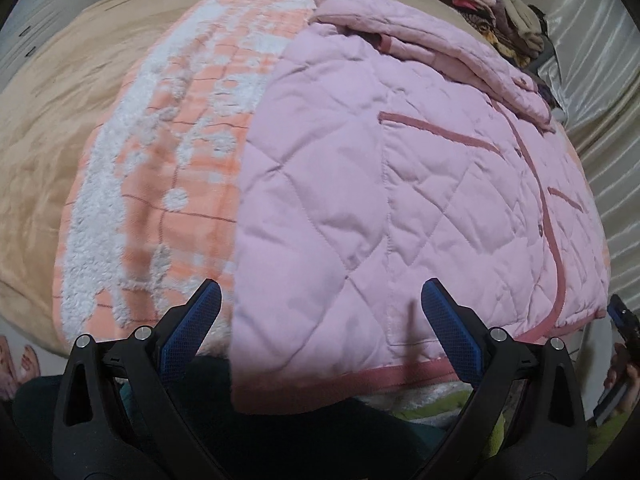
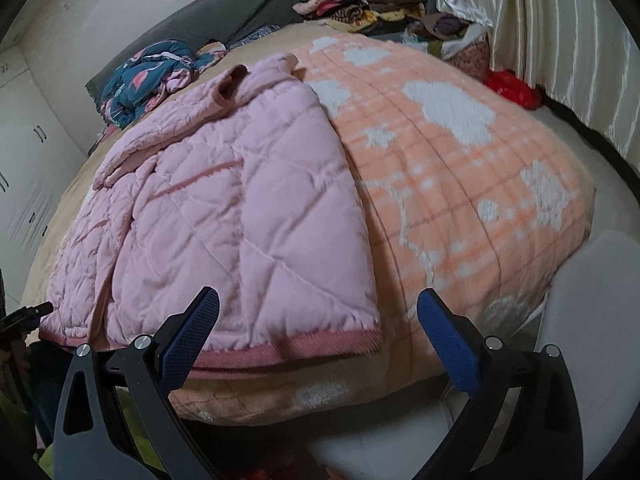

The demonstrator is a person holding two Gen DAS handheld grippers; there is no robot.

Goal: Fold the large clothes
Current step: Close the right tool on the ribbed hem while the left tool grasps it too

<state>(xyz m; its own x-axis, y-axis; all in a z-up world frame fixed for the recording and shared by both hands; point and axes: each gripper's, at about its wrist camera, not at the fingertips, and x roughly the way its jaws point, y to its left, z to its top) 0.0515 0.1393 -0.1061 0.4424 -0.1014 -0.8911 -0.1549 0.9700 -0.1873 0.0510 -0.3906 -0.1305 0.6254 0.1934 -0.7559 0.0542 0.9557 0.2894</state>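
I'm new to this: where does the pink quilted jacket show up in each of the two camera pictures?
Left wrist view: the jacket fills the centre and right, its hem nearest the open left gripper.
Right wrist view: the jacket lies left of centre, its hem by the open right gripper.
Shared landmark: the orange-and-white blanket under it, left of the jacket in one view, right in the other.

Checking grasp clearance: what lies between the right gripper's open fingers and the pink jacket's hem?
Nothing: in the right wrist view the right gripper hangs open just above the pink quilted jacket's hem.
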